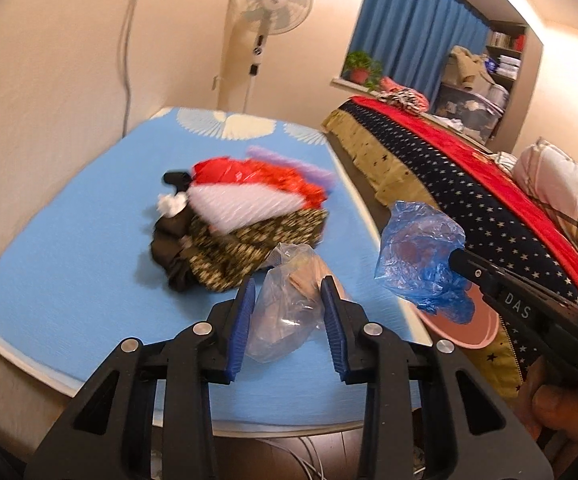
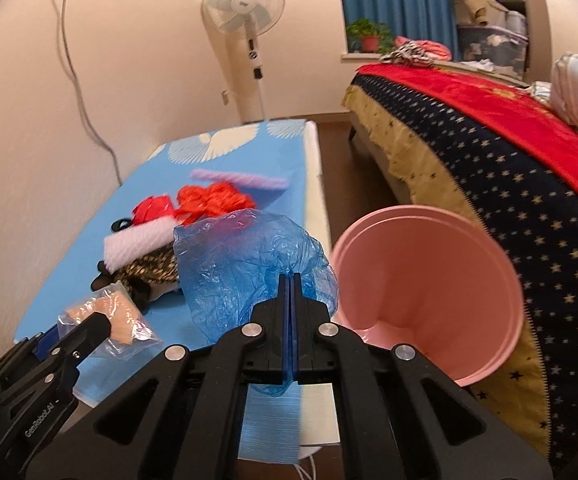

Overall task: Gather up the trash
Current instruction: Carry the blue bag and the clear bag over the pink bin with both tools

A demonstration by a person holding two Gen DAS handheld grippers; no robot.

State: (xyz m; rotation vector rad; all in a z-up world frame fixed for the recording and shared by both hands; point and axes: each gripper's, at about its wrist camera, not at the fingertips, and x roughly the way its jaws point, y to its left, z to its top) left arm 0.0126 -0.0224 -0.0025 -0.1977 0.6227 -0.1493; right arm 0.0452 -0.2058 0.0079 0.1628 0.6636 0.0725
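Observation:
A crumpled clear plastic bag [image 1: 289,300] with something peach-coloured inside sits between the blue pads of my left gripper [image 1: 289,308], which is shut on it just above the blue mat [image 1: 69,280]. The right wrist view shows this bag [image 2: 117,320] at the lower left, in the left gripper [image 2: 85,328]. My right gripper [image 2: 291,280] is shut on a thin blue plastic bag [image 2: 245,260] that hangs in the air beside a pink bin [image 2: 429,292]. From the left wrist view, the blue bag [image 1: 421,256] hangs from the right gripper [image 1: 459,260] above the bin's rim [image 1: 473,340].
A heap of red, white and leopard-print items [image 1: 245,212] and a purple strip [image 2: 241,178] lie further back on the mat. A bed with a starry blanket [image 2: 509,184] runs along the right. A standing fan [image 2: 245,8] and a hanging cord [image 2: 77,80] are at the wall.

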